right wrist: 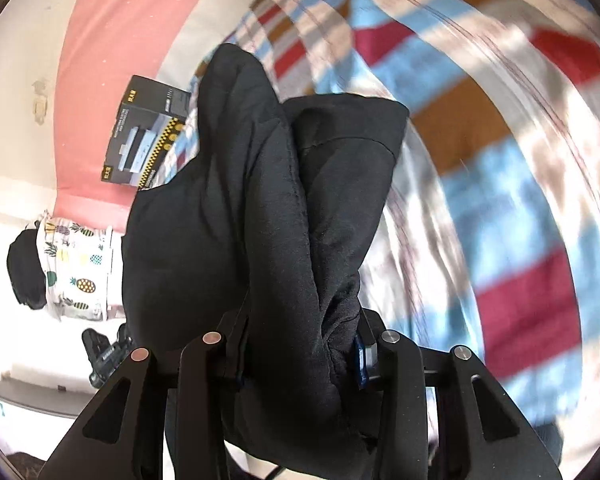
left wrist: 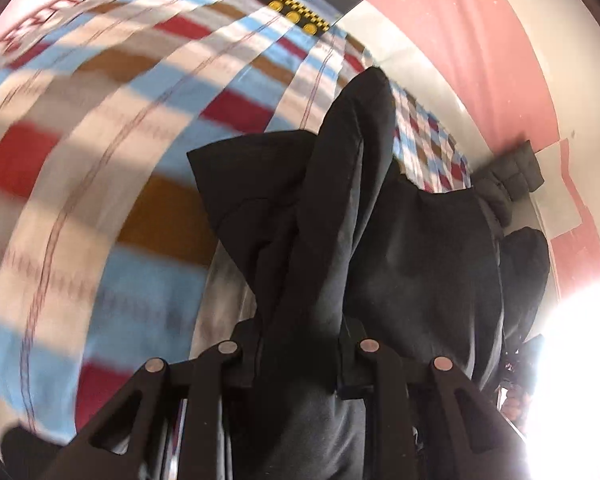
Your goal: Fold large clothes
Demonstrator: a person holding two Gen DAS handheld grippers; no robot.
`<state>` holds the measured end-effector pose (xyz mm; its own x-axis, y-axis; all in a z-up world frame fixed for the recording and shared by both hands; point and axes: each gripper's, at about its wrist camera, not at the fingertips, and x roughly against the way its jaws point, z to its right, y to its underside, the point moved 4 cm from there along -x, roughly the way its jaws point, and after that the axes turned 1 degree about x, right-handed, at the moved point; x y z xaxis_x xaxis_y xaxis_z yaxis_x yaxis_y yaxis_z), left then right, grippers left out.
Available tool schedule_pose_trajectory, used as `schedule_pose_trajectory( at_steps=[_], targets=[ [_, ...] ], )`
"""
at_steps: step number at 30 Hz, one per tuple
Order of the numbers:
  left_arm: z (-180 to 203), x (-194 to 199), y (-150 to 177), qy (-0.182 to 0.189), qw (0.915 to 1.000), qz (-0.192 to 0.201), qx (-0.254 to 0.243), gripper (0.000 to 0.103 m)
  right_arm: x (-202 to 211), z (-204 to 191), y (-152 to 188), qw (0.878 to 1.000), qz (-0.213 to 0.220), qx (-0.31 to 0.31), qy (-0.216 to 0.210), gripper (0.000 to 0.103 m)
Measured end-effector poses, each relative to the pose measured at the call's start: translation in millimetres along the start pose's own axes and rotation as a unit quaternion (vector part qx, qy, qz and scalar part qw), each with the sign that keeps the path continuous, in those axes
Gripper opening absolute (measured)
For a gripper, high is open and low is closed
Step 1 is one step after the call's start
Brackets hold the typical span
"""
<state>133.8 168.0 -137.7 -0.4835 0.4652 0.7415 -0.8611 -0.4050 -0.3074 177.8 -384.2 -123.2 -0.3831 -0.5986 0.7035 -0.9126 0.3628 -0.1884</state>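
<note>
While both claws grip it, one dark garment hangs between them above a striped bed.

Left claw point(left wrist: 300, 364): narrowed onto a bunched edge of the black garment point(left wrist: 380, 248); cloth fills the gap between its fingers and rises ahead of them in a peaked fold.

Right claw point(right wrist: 296, 356): likewise clamped on a thick roll of the same garment point(right wrist: 240, 208), which stands up directly in front of its fingers.

Garment's lie: slack cloth drapes from each claw toward the other, to the right of the left claw and to the left of the right claw, so its long axis seems to span the two grips.

Nearer hand: neither; each holds its own end.

Beneath: striped bedspread point(left wrist: 100, 168), blurred, below and beyond both claws.

Also in view: dark printed box point(right wrist: 148, 136) ahead and left of the right claw.

Coming move, judged: laying the span flat on the bedspread.
</note>
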Motion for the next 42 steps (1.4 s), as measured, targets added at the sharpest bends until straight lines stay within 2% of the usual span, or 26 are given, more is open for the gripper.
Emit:
schedule_pose_trajectory(
  at_steps=[2,4,5,11,13,15,17,21,24,28,29,30,31,33,36,38,40,42],
  targets=[
    [-7.0,-3.6,8.1,-0.003,1.0000,-0.004,0.004,0.029,-1.5,10.6,9.7,1.000,-0.006,-0.006,0.013,0.046],
    [-8.6,-6.8,7.1,-0.012,0.9999,-0.006,0.005,0.032,-2.8,16.9,11.9,0.999,-0.008,-0.010,0.035,0.059],
    [-6.1,-8.0,4.8,-0.020,0.9998,-0.006,0.004,0.034,-3.8,17.2,9.9,0.999,-0.008,-0.011,0.047,0.061],
    [10.4,5.2,1.6,-0.072,0.9970,-0.004,-0.028,0.044,17.4,0.5,6.4,0.994,0.023,0.043,0.098,0.064],
    [10.7,18.6,-3.0,-0.072,0.9968,0.016,-0.030,0.049,36.2,-7.0,-0.3,0.992,0.058,0.062,0.095,0.064],
    [12.2,30.4,-10.8,-0.070,0.9962,0.039,-0.035,0.061,48.3,-17.0,-10.9,0.988,0.089,0.076,0.097,0.066],
    [19.3,31.8,-27.5,-0.069,0.9949,0.056,-0.049,0.067,45.4,-26.7,-26.6,0.986,0.099,0.091,0.100,0.069],
    [33.8,2.7,-69.8,-0.051,0.9949,0.051,-0.071,0.068,13.3,-45.2,-66.3,0.984,0.084,0.121,0.102,0.069],
    [32.5,-31.1,-102.3,-0.063,0.9950,0.033,-0.069,0.068,-11.8,-59.7,-92.2,0.983,0.067,0.145,0.094,0.069],
    [36.4,-63.2,-120.1,-0.055,0.9955,0.011,-0.076,0.066,-46.1,-66.2,-115.8,0.979,0.028,0.172,0.109,0.069],
    [38.7,-66.3,-121.0,-0.055,0.9952,0.009,-0.080,0.060,-53.6,-63.0,-120.8,0.979,0.017,0.167,0.116,0.069],
    [40.8,-68.2,-122.2,-0.057,0.9948,0.010,-0.084,0.043,-58.5,-61.5,-123.8,0.981,0.006,0.159,0.112,0.068],
    [42.4,-68.3,-124.2,-0.066,0.9938,0.013,-0.088,0.037,-59.9,-62.2,-125.7,0.982,0.003,0.153,0.106,0.053],
    [47.7,-58.1,-129.8,-0.070,0.9921,0.038,-0.096,0.025,-52.5,-72.9,-127.6,0.980,0.019,0.168,0.105,0.016],
    [57.0,-33.5,-143.6,-0.059,0.9883,0.090,-0.108,0.022,-31.2,-90.3,-131.2,0.972,0.064,0.196,0.118,0.014],
    [58.8,-26.8,-154.9,-0.043,0.9867,0.113,-0.108,0.022,-17.2,-90.3,-141.8,0.971,0.098,0.185,0.118,0.014],
    [55.0,-38.2,-163.3,-0.036,0.9859,0.122,-0.109,0.022,-21.6,-79.4,-152.1,0.974,0.106,0.162,0.119,0.014],
    [46.9,-66.7,-167.0,-0.062,0.9875,0.104,-0.101,0.022,-47.5,-68.2,-154.5,0.968,0.091,0.165,0.163,0.014]
  ],
)
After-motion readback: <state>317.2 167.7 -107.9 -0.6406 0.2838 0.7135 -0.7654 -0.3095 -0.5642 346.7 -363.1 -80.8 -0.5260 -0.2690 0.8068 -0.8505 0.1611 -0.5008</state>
